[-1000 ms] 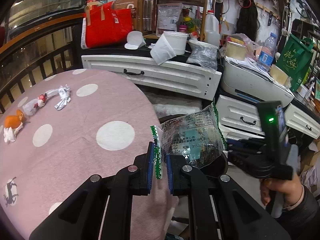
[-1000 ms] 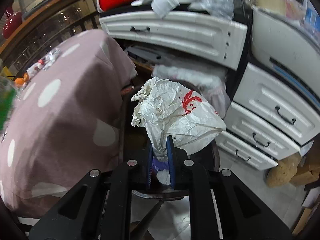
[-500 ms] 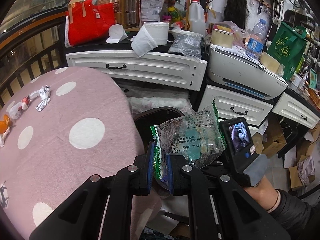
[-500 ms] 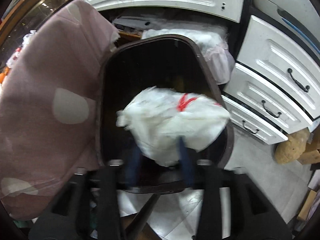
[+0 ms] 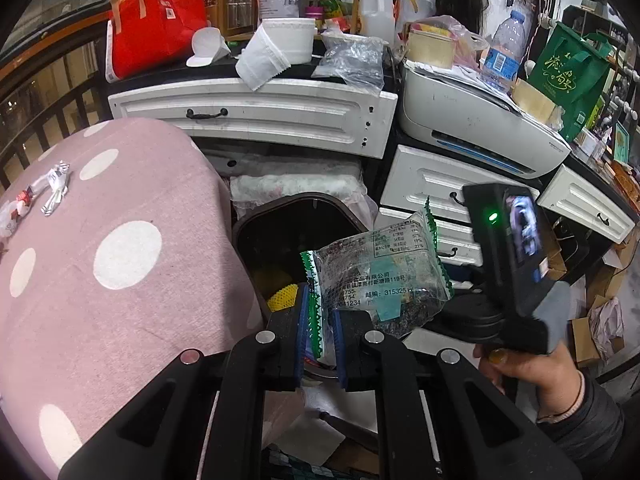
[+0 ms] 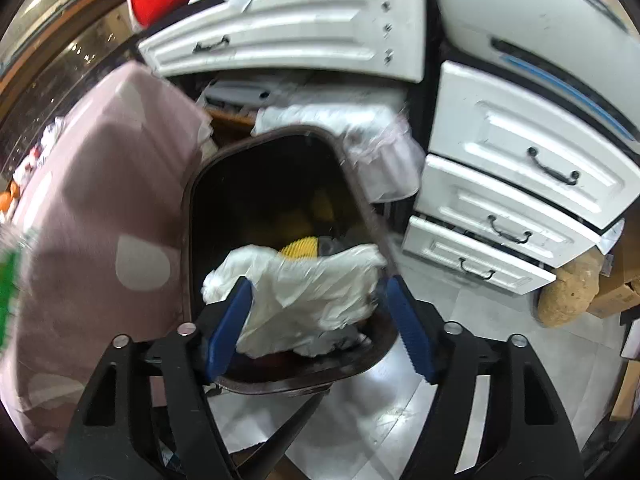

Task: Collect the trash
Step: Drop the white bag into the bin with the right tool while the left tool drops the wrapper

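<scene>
- White crumpled plastic bag (image 6: 304,300) lay between the right gripper (image 6: 320,320)'s blue fingers (image 6: 230,320), which stood wide apart and no longer pinched it; it sat over the near part of the brown trash bin (image 6: 256,144), with something yellow (image 6: 300,248) beneath it. That piece looked as good as binned.
- Clear snack wrapper (image 5: 380,276) with green serrated edges was clamped by its end between the left gripper (image 5: 319,340)'s fingers (image 5: 301,332), which were nearly together on it. It hung in the air just above and in front of the bin (image 5: 304,200), not yet let go.
- By my judgement, dropping this wrapper was the step in hand.
- Further out, small wrappers (image 5: 52,192) lay on the pink polka-dot cloth of the desk (image 5: 128,256), well apart from the bin, so collecting was not finished.
- Beyond the bin stood white drawers (image 5: 256,112) loaded with clutter; whether any of that counted as trash could not be told.
</scene>
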`<state>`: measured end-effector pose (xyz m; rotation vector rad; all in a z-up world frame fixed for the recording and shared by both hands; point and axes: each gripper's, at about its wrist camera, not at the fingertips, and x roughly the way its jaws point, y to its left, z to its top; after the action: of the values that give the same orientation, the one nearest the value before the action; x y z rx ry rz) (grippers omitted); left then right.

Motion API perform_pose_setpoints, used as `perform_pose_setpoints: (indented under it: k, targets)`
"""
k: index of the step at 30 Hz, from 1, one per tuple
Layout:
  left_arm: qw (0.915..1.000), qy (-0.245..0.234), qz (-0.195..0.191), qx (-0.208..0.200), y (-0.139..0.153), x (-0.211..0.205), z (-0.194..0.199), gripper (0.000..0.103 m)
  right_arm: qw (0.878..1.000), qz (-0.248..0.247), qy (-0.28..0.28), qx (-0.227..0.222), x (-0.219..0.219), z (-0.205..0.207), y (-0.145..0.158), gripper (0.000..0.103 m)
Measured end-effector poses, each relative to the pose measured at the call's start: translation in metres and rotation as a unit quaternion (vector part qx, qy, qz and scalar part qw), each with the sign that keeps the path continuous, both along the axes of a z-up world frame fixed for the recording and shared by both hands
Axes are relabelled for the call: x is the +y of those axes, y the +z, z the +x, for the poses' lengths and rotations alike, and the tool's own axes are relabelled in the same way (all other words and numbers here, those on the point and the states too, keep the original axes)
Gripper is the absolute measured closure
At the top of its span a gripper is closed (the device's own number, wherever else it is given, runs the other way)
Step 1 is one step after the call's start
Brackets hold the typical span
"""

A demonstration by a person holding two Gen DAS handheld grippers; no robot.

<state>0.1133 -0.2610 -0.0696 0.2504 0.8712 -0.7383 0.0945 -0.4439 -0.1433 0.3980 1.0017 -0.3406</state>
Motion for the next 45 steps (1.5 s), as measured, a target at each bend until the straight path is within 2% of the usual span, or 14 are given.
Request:
perform_pose_setpoints:
  k: [12, 23, 29, 30, 32, 34, 37, 45]
  targets:
    - [0.999, -0.018, 0.024, 0.034, -0.026, -0.028, 0.007, 0.091, 0.998, -0.017, -0.048, -0.038, -0.03, -0.021, 0.031, 0.029]
    - [0.9954, -0.039, 0.065, 0.058, -0.056, -0.066, 0.015, 0.091, 0.996, -0.011, -0.077, -0.048, -0.049, -0.031, 0.033, 0.029]
    - [0.9906, -0.043, 0.08, 0.102, -0.08, -0.079, 0.027, 0.088, 0.996, -0.007, -0.082, -0.046, -0.052, -0.032, 0.032, 0.029]
    - [0.99, -0.043, 0.086, 0.103, -0.084, -0.082, 0.028, 0.086, 0.996, -0.008, -0.082, -0.046, -0.052, -0.032, 0.032, 0.029]
    - [0.9893, -0.043, 0.095, 0.102, -0.089, -0.086, 0.031, 0.071, 0.995, -0.007, -0.084, -0.045, -0.054, -0.032, 0.031, 0.029]
    - [0.9894, -0.041, 0.093, 0.103, -0.091, -0.086, 0.033, 0.047, 0.995, -0.005, -0.088, -0.044, -0.056, -0.033, 0.03, 0.029]
    - [0.9895, -0.043, 0.091, 0.104, -0.092, -0.086, 0.034, 0.039, 0.995, -0.003, -0.092, -0.042, -0.059, -0.034, 0.028, 0.029]
    - [0.9906, -0.054, 0.077, 0.099, -0.085, -0.084, 0.029, 0.032, 0.995, -0.003, -0.093, -0.042, -0.059, -0.035, 0.027, 0.029]
